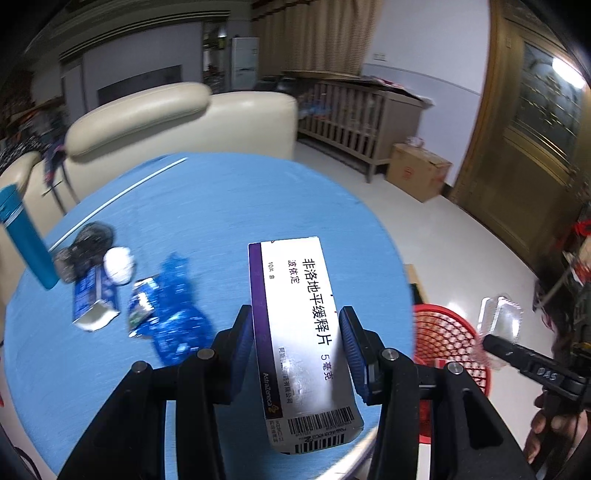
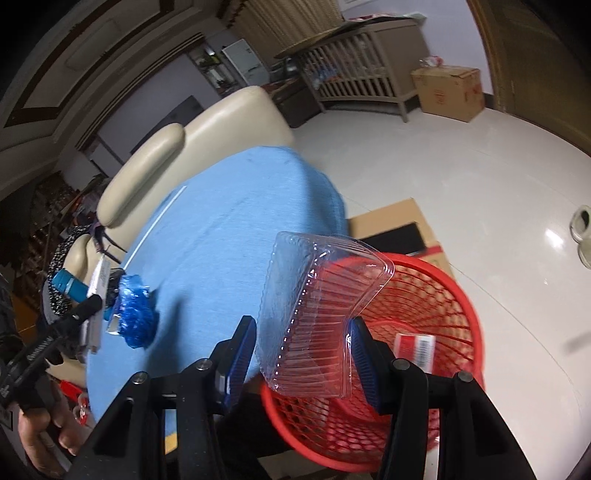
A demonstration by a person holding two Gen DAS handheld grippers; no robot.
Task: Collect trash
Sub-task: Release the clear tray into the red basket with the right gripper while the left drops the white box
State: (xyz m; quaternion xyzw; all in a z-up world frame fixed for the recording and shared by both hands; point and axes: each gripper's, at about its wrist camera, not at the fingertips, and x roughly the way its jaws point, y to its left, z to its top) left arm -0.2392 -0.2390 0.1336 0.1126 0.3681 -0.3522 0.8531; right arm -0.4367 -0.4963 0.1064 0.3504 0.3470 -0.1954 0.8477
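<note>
The left gripper (image 1: 295,350) clamps a medicine box (image 1: 303,332) above the tabletop's (image 1: 221,206) near edge. The right gripper (image 2: 303,354) pinches a clear plastic tray (image 2: 317,314) over the red basket's (image 2: 458,295) rim.

You are working in a home living room. Evidence: cream leather sofa (image 1: 147,122) behind the round blue-covered table (image 1: 221,206), wooden baby crib (image 1: 354,122) along the wall, curtains (image 1: 314,33), cardboard box (image 1: 417,173) and slippers (image 2: 583,236) on the glossy tiled floor (image 2: 461,177).
</note>
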